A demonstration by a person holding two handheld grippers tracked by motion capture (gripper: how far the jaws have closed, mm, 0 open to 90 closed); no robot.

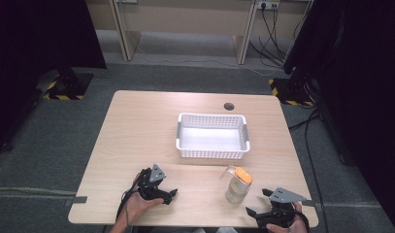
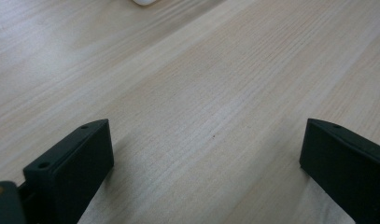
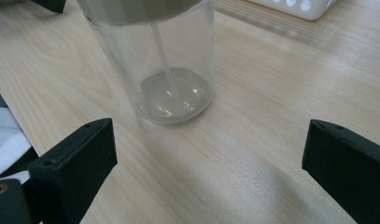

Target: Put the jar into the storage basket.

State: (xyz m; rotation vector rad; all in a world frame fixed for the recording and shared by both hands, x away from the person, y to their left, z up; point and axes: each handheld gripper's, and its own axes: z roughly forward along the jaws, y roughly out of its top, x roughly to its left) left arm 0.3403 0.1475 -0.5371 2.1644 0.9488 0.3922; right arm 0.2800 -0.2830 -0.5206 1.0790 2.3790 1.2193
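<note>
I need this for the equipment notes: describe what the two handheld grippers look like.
Both are black. The left gripper and the right gripper each carry a grey three-cornered plate on top and end in two blocky black jaws with small screw holes along the upper edge. A dark cable trails from the left one toward the table's near edge. The right hand has a dark band at the wrist.

A white slatted basket [image 1: 212, 154] is set mid-table [image 1: 137, 126]; black cables [image 1: 270, 29] are seen on the grey floor beyond
</note>
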